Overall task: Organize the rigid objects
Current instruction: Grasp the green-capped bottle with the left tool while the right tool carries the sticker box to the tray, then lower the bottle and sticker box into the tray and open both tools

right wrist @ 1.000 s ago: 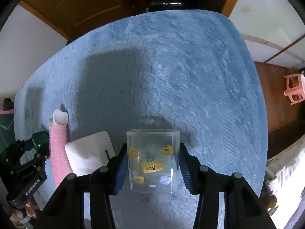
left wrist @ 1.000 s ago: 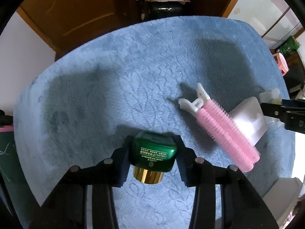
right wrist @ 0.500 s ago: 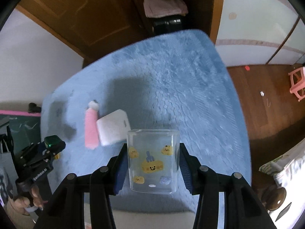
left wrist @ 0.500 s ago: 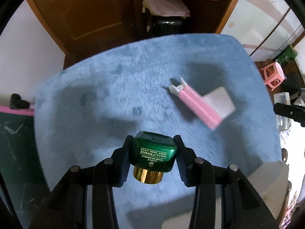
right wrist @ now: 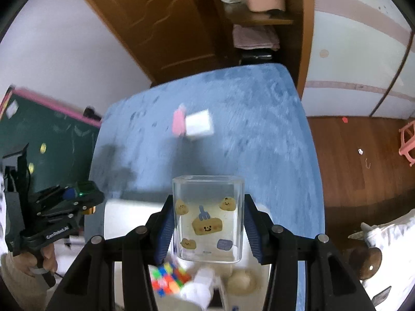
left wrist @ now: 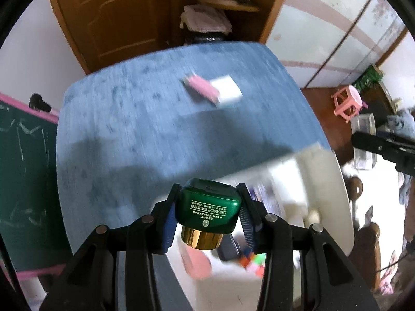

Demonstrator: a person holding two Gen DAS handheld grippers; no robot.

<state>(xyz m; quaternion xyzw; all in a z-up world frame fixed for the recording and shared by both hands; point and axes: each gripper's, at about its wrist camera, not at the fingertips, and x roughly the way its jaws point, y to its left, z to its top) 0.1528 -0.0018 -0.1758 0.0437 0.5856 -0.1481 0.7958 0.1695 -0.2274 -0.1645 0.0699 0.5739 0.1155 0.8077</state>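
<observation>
Jaws first: my left gripper (left wrist: 207,213) is clamped on the green jar (left wrist: 207,207), pads on its two sides, gold cap toward the camera. My right gripper (right wrist: 207,223) is closed on the clear box (right wrist: 208,216) with the cartoon stickers, squeezed at its side walls. Both loads hang above the white bin (right wrist: 122,220) at the near edge of the blue desk (right wrist: 233,129) — a colour cube (right wrist: 168,276) and other blurred bits already lie inside. Farther out on the desk, the pink roller (left wrist: 201,86) lies touching the white block (left wrist: 227,92). My worry is the clear box: smooth walls, held low — I judge a quick tilt could let it slip, or a release from this height could make the jar bounce off the contents.
</observation>
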